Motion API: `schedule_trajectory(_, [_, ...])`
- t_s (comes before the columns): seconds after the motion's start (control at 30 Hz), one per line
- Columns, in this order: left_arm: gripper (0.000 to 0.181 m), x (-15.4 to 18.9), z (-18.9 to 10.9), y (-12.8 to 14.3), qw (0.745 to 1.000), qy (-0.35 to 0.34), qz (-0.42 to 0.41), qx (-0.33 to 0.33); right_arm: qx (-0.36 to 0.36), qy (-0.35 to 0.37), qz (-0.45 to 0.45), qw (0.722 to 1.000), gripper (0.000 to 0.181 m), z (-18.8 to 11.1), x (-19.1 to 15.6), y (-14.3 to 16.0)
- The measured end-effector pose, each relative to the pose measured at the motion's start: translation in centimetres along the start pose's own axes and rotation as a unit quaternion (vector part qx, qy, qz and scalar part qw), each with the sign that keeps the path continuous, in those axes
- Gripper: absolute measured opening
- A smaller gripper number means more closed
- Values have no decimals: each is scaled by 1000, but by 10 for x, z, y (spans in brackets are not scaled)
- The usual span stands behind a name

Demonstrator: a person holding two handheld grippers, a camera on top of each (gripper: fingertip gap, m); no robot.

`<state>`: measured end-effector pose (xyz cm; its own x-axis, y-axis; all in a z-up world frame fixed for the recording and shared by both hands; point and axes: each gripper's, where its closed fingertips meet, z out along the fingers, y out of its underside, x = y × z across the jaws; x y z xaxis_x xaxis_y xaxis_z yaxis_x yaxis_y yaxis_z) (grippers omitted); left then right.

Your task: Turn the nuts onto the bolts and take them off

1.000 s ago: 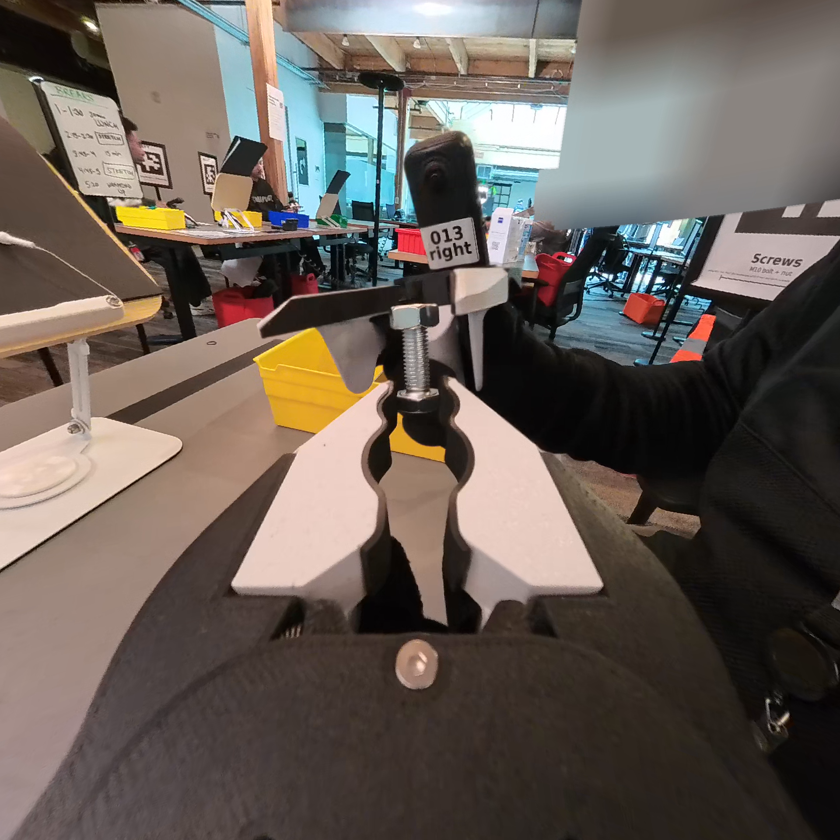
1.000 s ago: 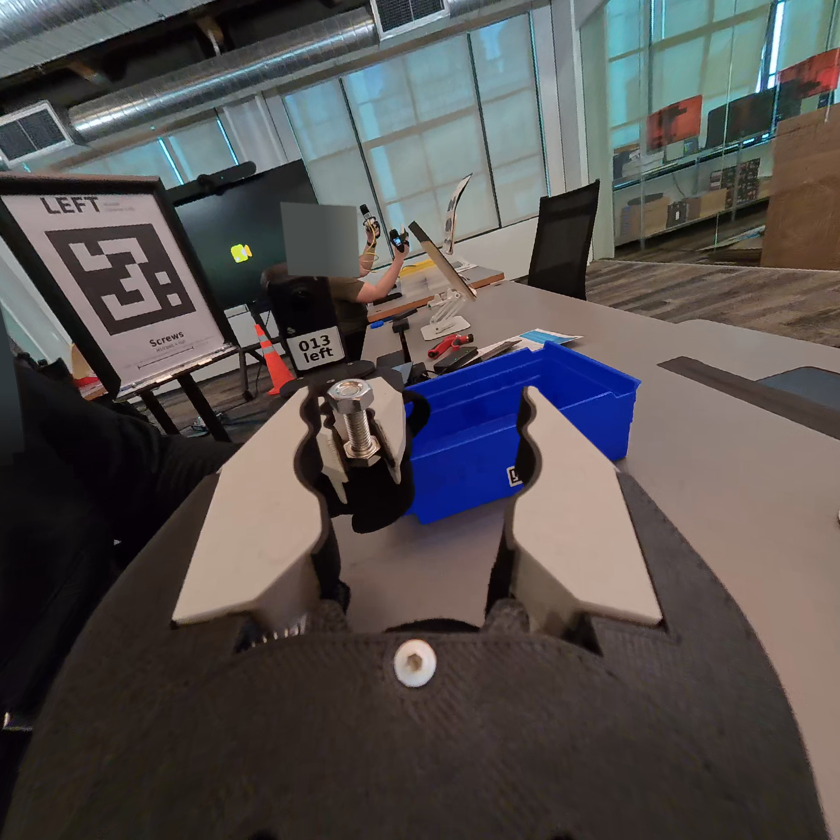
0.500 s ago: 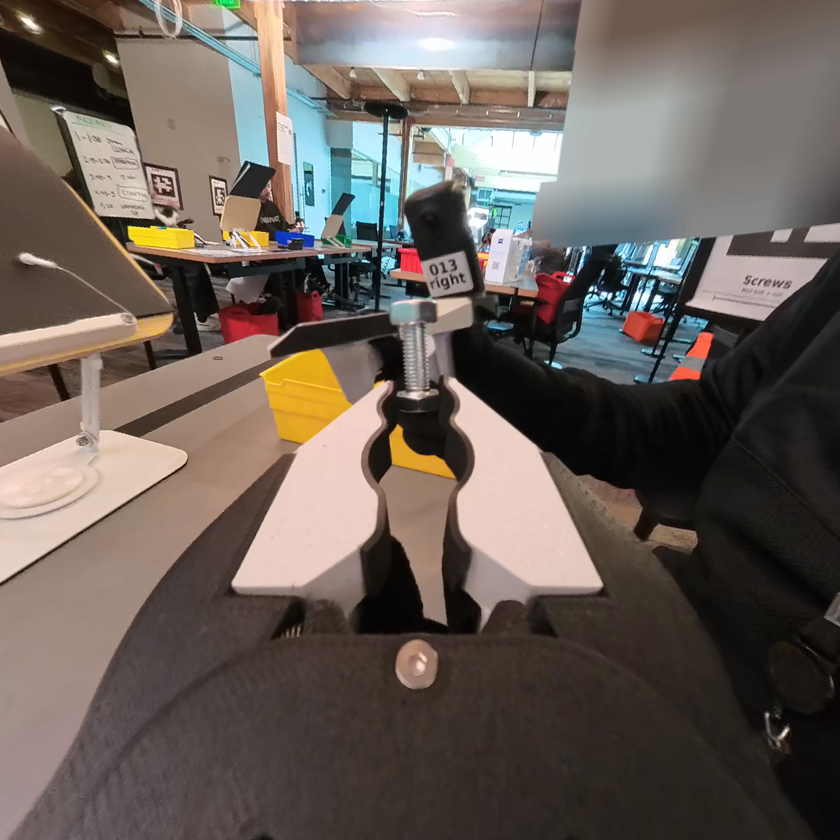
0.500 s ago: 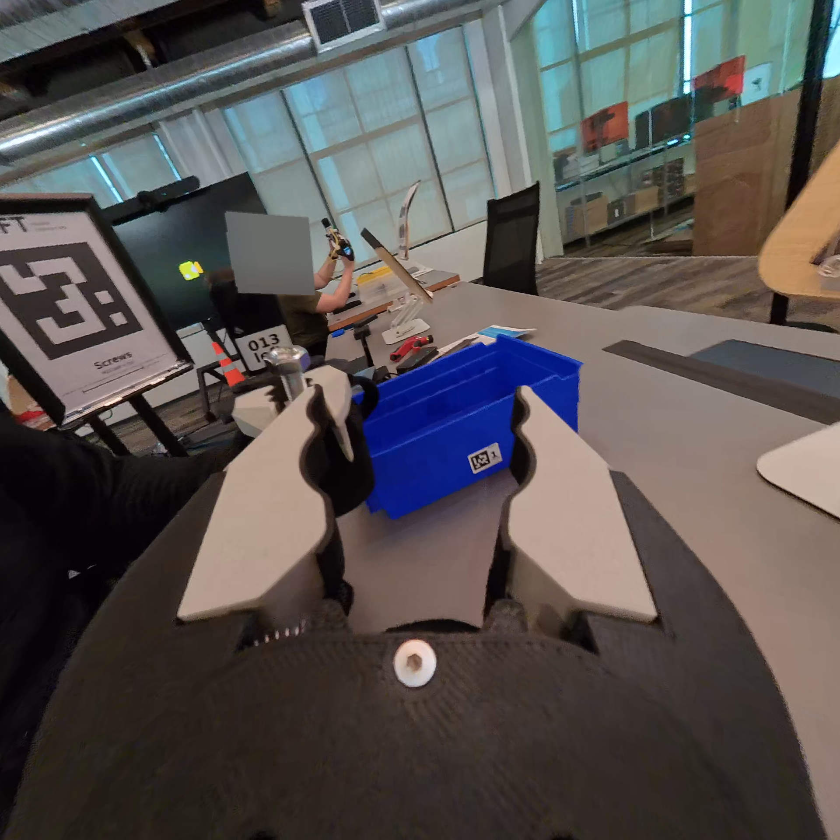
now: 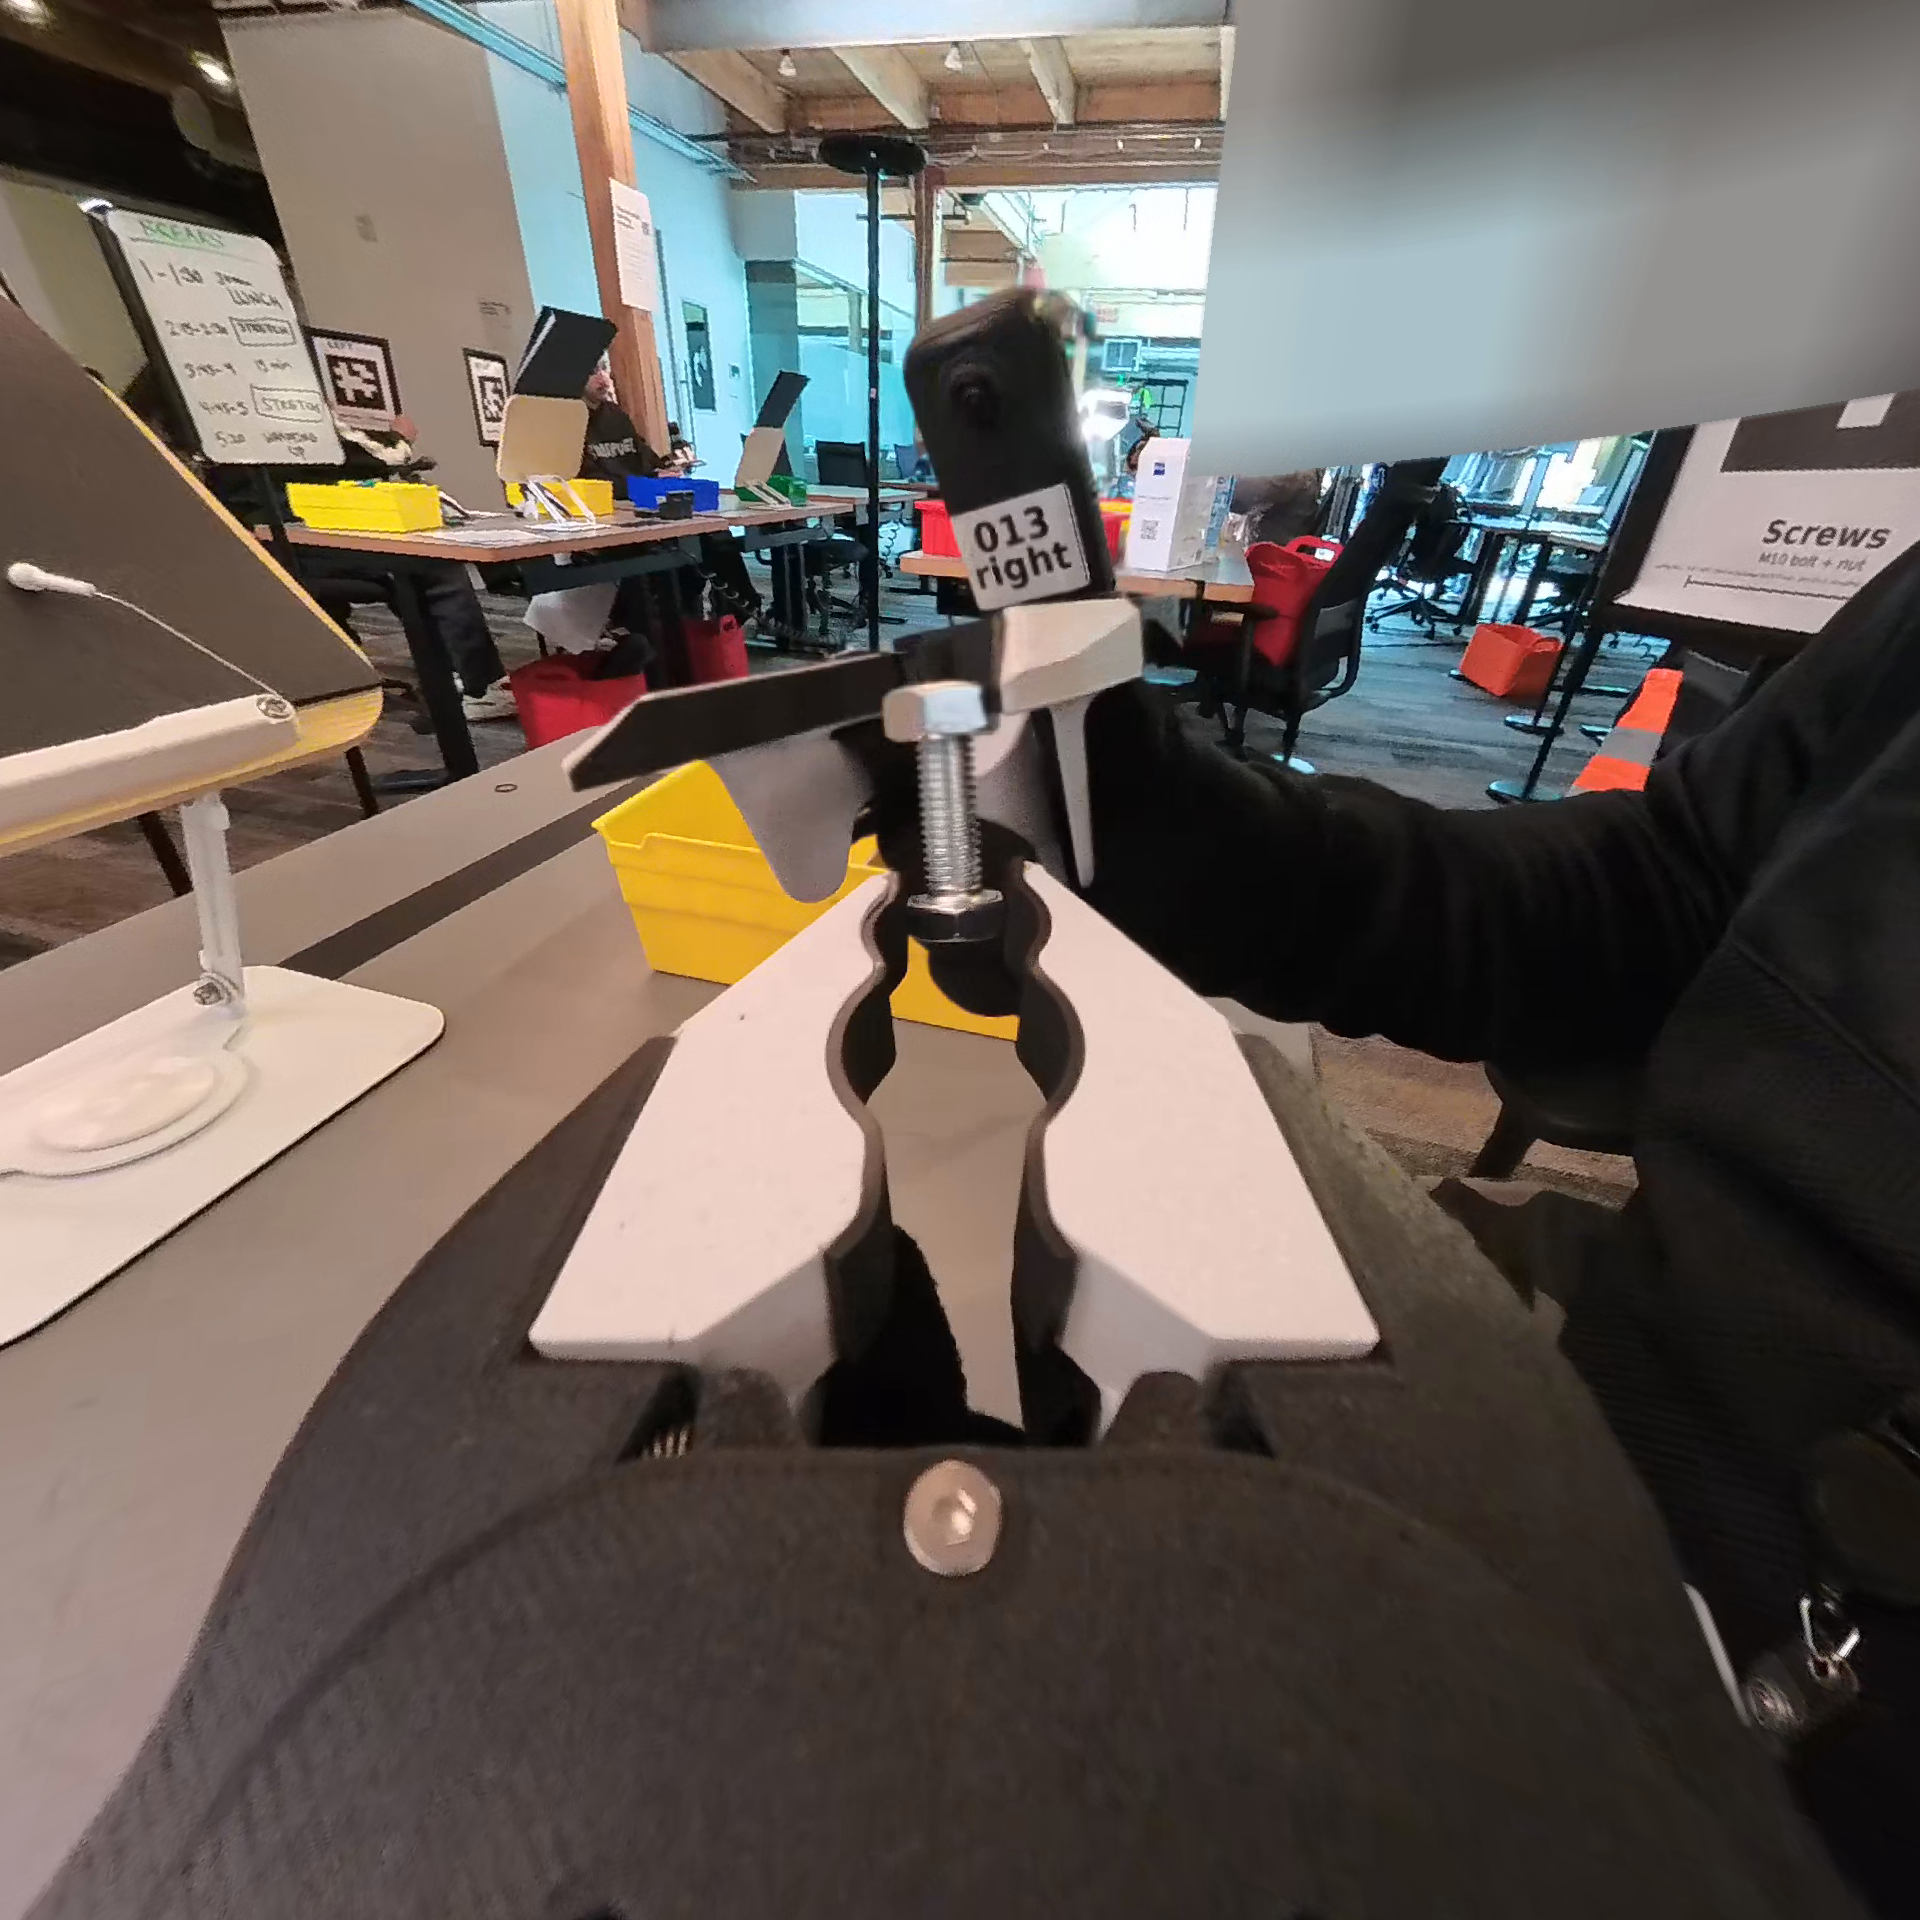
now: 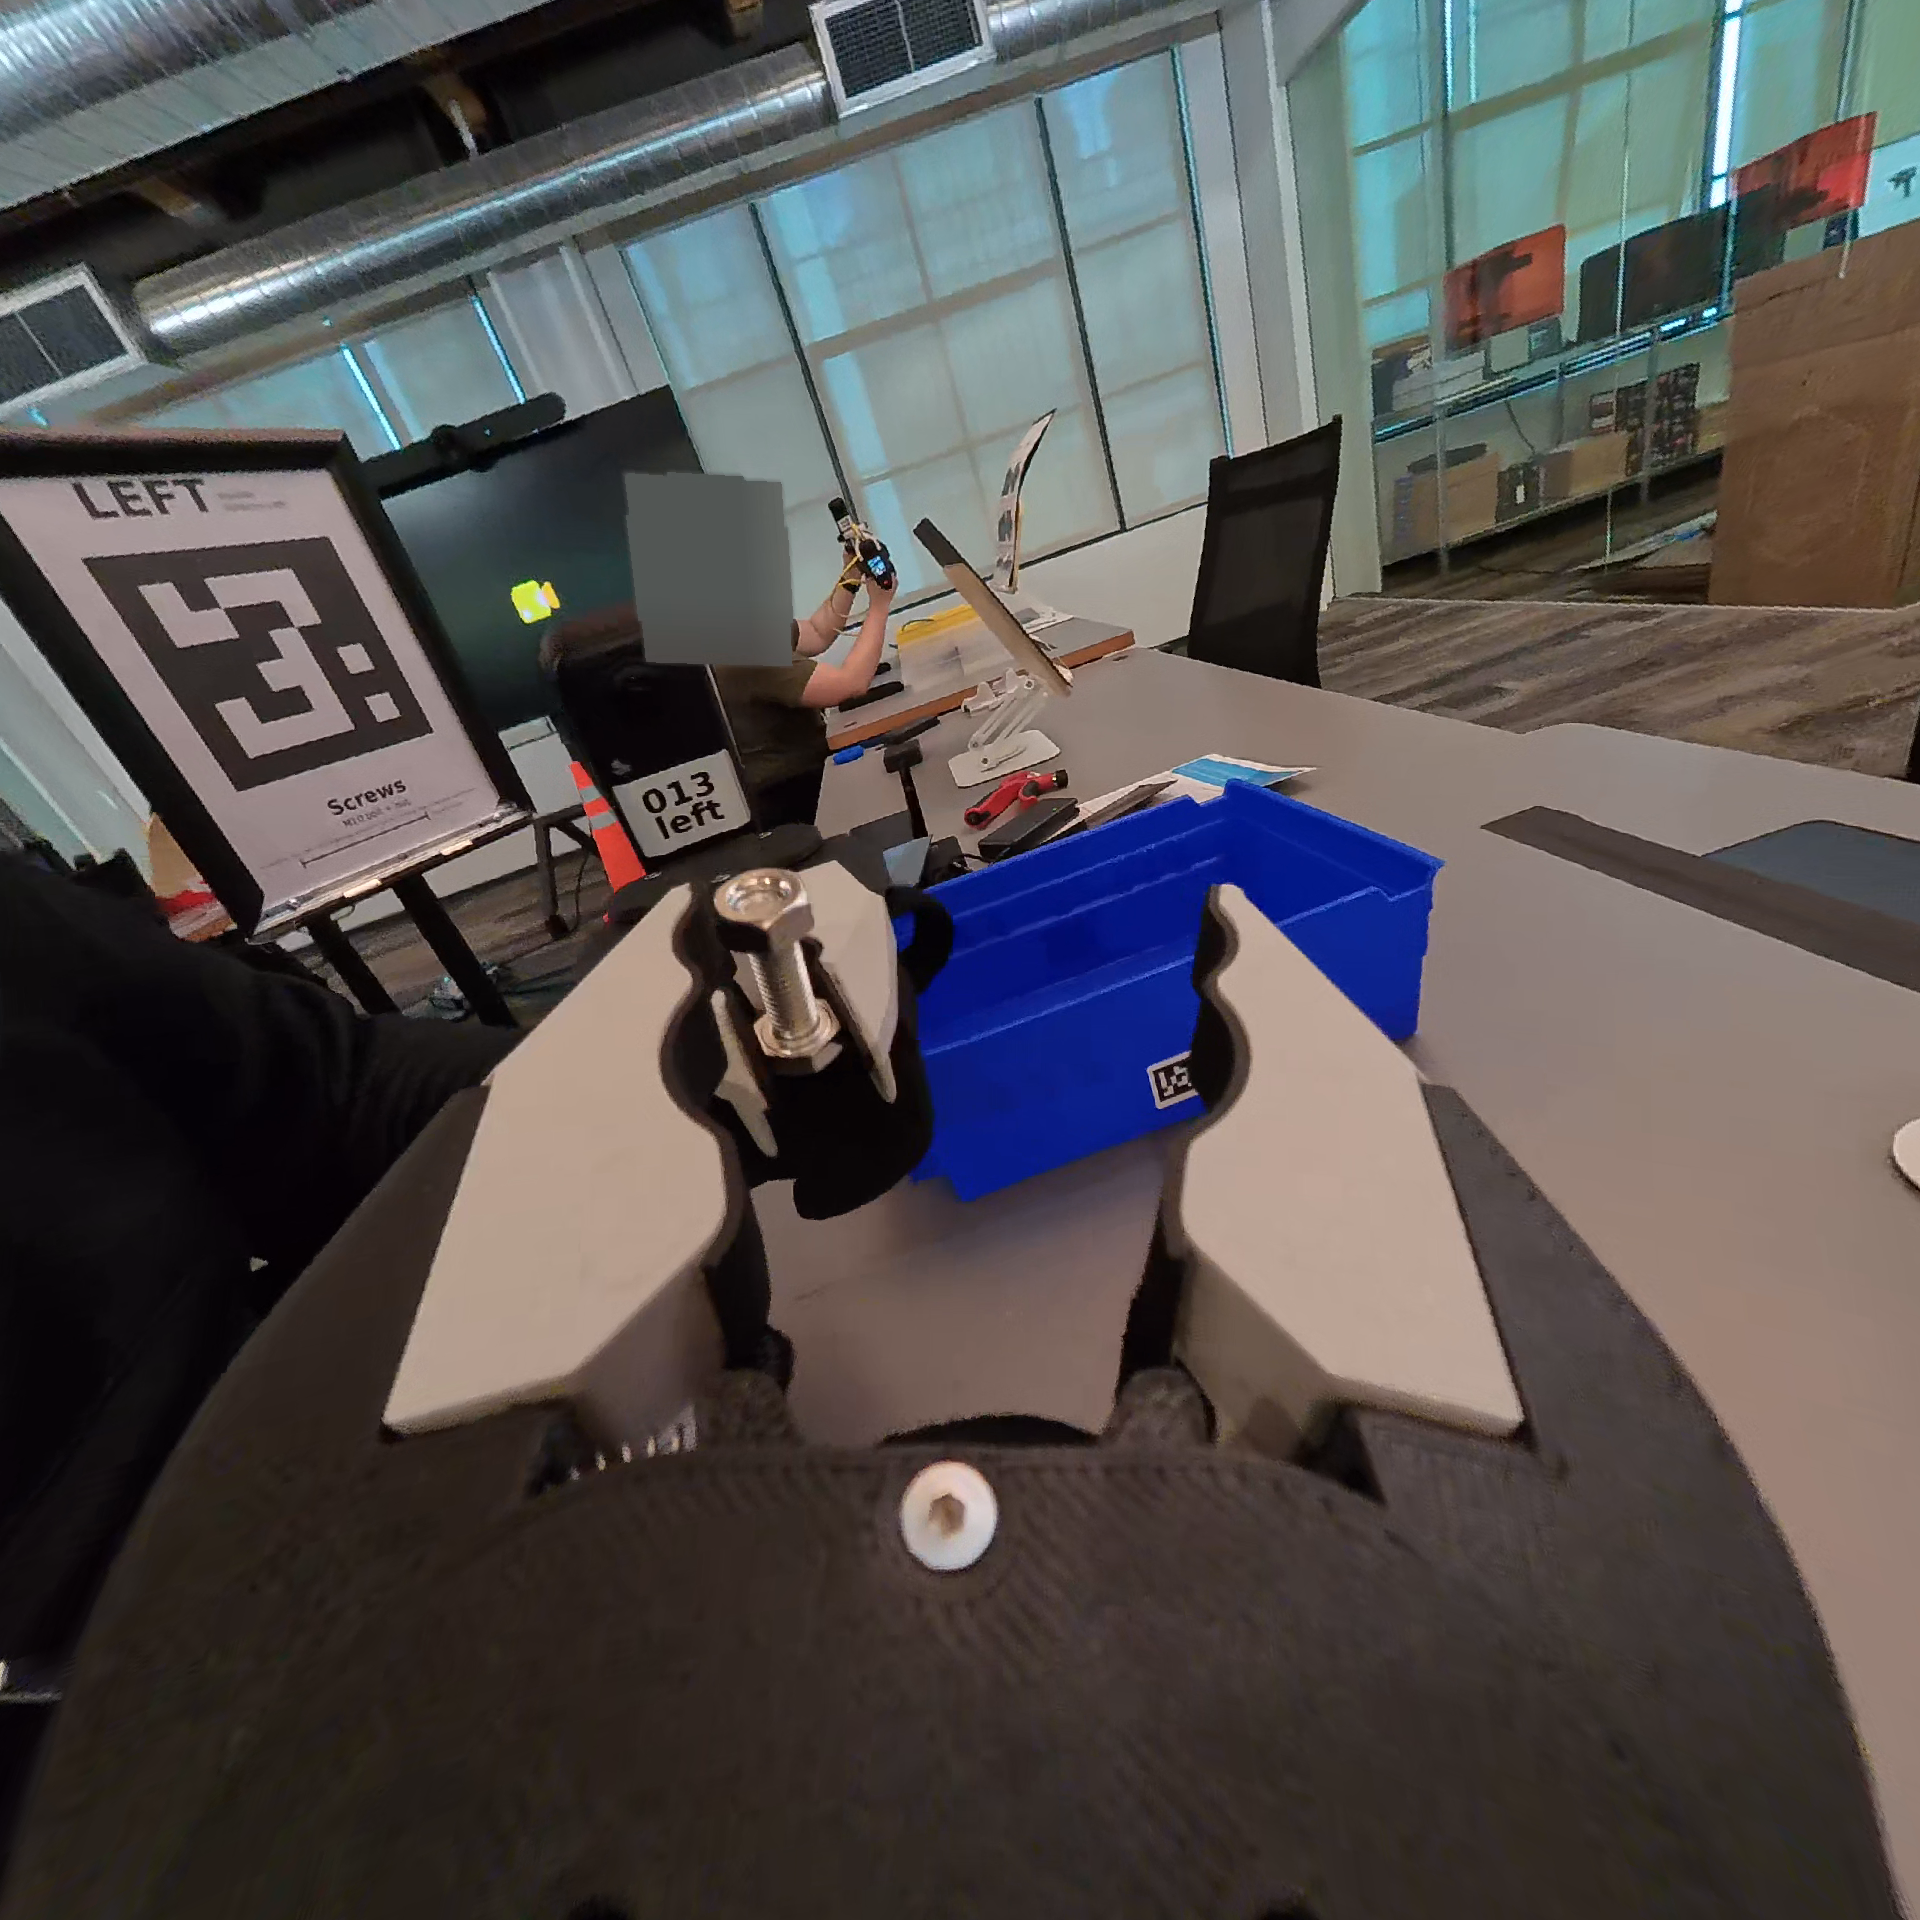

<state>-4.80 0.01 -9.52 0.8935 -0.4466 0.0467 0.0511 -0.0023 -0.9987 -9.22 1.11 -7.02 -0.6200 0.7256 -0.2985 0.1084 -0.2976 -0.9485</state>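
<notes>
Between the left gripper's (image 5: 951, 914) closed fingers, the nut (image 5: 953, 916) carries an upright bolt (image 5: 948, 795), head uppermost. The right gripper's (image 6: 951, 997) fingers stand wide apart.

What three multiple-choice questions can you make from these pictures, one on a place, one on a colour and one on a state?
1. Where does the nut sit on the bolt?
A against the head; B off it, on the table; C at the lower end, in the left claw.
2. What colour is the bin beyond the right claw?
A red; B blue; C green.
3. How is the right claw?
A open; B shut on the bolt; C shut on the bin.
Answers: C, bare thread shows between head and nut; B, its walls are blue in the right wrist view; A, a wide gap separates its fingers.
</notes>
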Motion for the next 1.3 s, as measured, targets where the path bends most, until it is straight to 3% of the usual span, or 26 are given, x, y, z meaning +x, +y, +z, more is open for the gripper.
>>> schedule_trajectory(0.2, [16, -5, -7, -8, 1000, -3, -7, 19, 3, 40, 7, 999, 87, -17, 22, 0])
schedule_trajectory(0.5, [16, -1, -2, -2, 1000, -2, 8, 0, -4, 0, -14, 1000, 88, -4, -4, -3])
schedule_trajectory(0.9, [16, -5, -5, -4, 1000, -12, 14, 0, -2, 27, -11, 1000, 86, -20, 13, -5])
schedule_trajectory(1.03, [16, -18, -6, 6, 996, -56, 55, -42, -15, 18, -21, 999, 79, -18, 6, -4])
schedule_trajectory(1.17, [16, -36, -10, 20, 973, -124, 153, -122, -59, 25, -32, 997, 62, -17, 5, 9])
schedule_trajectory(1.3, [16, -45, -15, 22, 963, -147, 174, -142, -95, 26, -30, 995, 56, -12, 3, 20])
